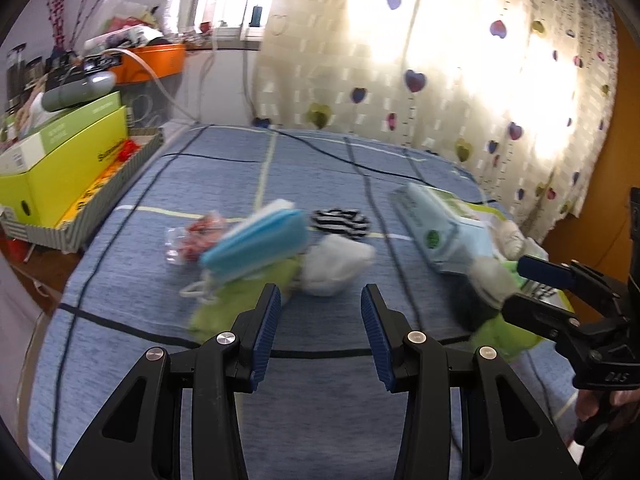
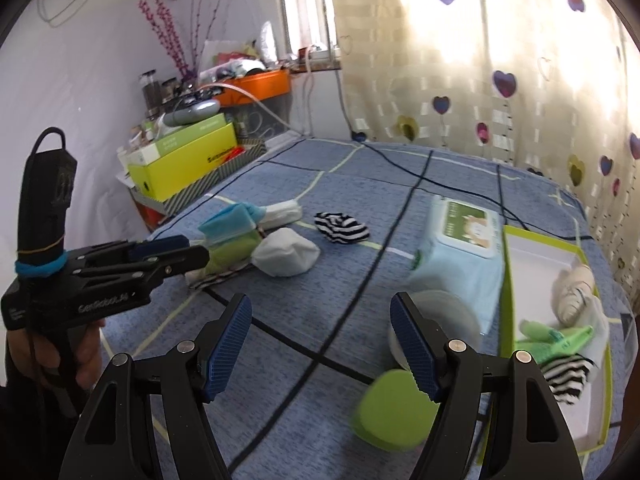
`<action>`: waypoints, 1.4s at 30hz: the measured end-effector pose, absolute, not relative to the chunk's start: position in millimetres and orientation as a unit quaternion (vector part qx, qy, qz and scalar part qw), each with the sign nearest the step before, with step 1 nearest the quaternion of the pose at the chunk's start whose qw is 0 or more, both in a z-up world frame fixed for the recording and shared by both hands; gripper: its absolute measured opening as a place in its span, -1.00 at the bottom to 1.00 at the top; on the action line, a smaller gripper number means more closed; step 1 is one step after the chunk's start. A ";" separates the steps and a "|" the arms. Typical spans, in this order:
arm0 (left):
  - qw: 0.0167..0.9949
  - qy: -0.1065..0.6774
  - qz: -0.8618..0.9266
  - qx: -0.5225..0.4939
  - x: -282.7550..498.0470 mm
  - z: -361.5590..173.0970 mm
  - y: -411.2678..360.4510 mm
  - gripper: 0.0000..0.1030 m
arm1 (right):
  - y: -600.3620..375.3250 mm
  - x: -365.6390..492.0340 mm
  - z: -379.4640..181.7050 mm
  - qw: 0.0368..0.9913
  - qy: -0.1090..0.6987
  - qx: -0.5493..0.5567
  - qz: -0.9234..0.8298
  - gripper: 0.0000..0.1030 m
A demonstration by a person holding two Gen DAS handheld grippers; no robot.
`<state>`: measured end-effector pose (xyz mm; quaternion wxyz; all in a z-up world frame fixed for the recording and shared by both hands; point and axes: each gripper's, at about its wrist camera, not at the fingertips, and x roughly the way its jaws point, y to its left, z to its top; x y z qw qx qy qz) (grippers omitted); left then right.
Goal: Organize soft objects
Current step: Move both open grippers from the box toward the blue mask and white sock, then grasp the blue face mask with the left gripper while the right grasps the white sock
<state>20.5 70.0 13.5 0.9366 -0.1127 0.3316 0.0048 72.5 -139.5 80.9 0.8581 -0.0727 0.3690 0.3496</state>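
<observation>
Soft items lie on the blue bed cover (image 2: 328, 304): a white bundle (image 2: 286, 257), a black-and-white striped sock (image 2: 341, 228), a blue-and-white cloth pack (image 2: 230, 224) on a green cloth (image 2: 232, 256). A green-rimmed white box (image 2: 556, 276) at the right holds a cream sock (image 2: 572, 294), a green cloth (image 2: 554, 340) and a striped piece (image 2: 566, 376). My left gripper (image 1: 320, 328) is open and empty just before the white bundle (image 1: 334, 266). My right gripper (image 2: 320, 344) is open and empty over the cover, left of the box.
A wet-wipes pack (image 2: 460, 252) lies next to the box, with a white roll (image 2: 436, 320) and a green round lid (image 2: 392, 408) in front of it. A striped tray with a yellow-green carton (image 2: 184, 164) stands at the bed's left edge. A heart-patterned curtain (image 2: 500, 80) hangs behind.
</observation>
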 end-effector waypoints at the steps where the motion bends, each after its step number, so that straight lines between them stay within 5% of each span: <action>1: 0.936 0.332 0.010 -0.115 21.6 11.9 75.9 -0.16 | -135.2 73.4 79.9 0.856 0.371 -0.076 0.352 0.40; 28: 0.928 0.364 -0.009 -0.080 77.7 -7.0 130.1 -0.16 | -29.5 152.0 12.2 0.823 0.469 -0.035 0.319 0.39; 32: 0.924 0.374 -0.029 -0.069 90.8 -11.6 129.4 -0.16 | -21.9 160.2 3.9 0.818 0.479 -0.036 0.318 -0.28; 40: 0.916 0.391 -0.039 -0.085 104.4 -23.7 130.5 -0.16 | -23.9 156.3 8.0 0.819 0.472 -0.041 0.324 -0.45; 42: 0.918 0.386 -0.035 -0.091 102.1 -22.5 131.3 -0.43 | -25.8 154.9 10.5 0.821 0.468 -0.040 0.324 -0.45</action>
